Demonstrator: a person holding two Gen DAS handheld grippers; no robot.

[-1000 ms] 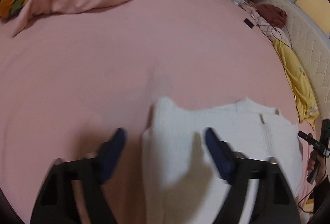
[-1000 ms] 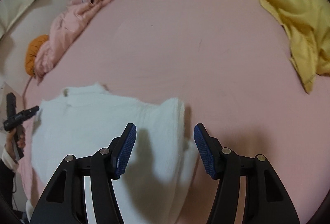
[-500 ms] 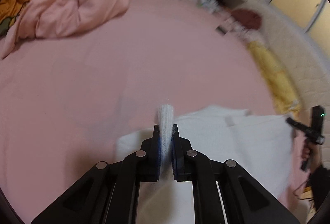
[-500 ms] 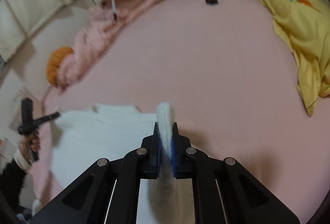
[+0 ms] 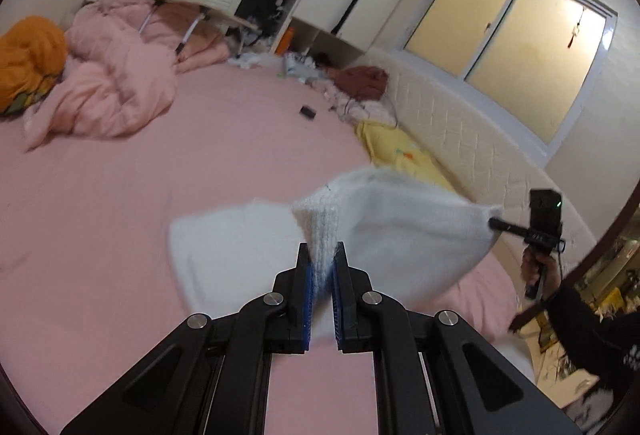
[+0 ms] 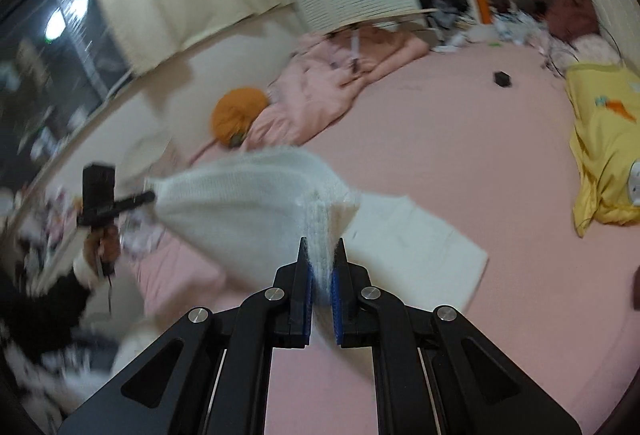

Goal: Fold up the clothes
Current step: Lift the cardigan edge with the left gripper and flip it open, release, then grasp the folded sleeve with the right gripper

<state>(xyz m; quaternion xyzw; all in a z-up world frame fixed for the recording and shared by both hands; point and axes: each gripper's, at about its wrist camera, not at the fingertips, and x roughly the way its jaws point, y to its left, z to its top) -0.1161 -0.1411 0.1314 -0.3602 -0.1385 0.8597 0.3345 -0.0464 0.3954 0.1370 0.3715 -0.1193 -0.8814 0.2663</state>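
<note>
Currently white knit garment (image 5: 400,227) lifted off pink bed (image 5: 120,235), one edge pinched in left claw (image 5: 323,275), another in right claw (image 6: 322,275), both clenched. Risks: thin pinch slipped by stretchy knit; trailing part dragged, fold skewed.

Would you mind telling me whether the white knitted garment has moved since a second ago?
Yes. The white garment lay flat on the pink bed; now its near edge is lifted clear of it, pinched by the left gripper and right gripper.
</note>
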